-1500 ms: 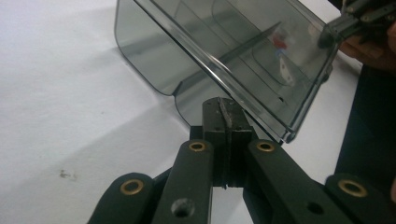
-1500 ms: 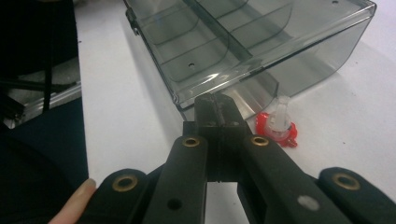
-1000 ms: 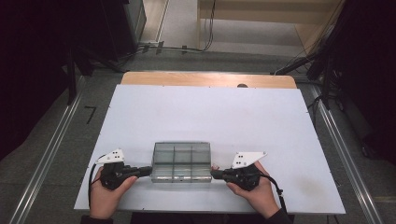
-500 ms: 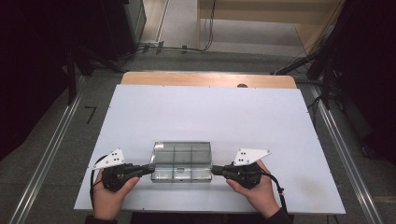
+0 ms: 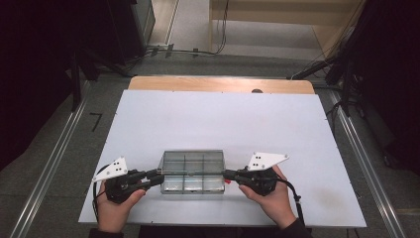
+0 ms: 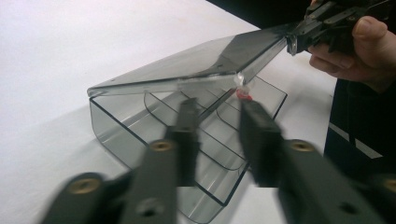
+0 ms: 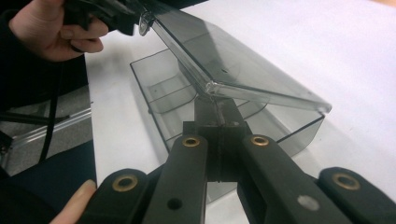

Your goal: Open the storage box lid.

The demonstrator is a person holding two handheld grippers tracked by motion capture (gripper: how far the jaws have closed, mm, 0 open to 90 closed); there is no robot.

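On the white bench (image 5: 223,119), near its front edge, sits a clear divided box (image 5: 192,181), lid (image 6: 187,65) tilted up. The left gripper (image 6: 217,105) has its fingers slightly parted around the lid's front edge; the right gripper (image 7: 217,109) pinches it closed.

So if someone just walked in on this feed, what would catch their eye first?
Probably the clear compartment box near the table's front edge, its lid lifted at the person's side and hinged along the far edge. The right gripper is shut on the lid's raised edge at one end. The left gripper meets the other end, jaws apart either side of it.
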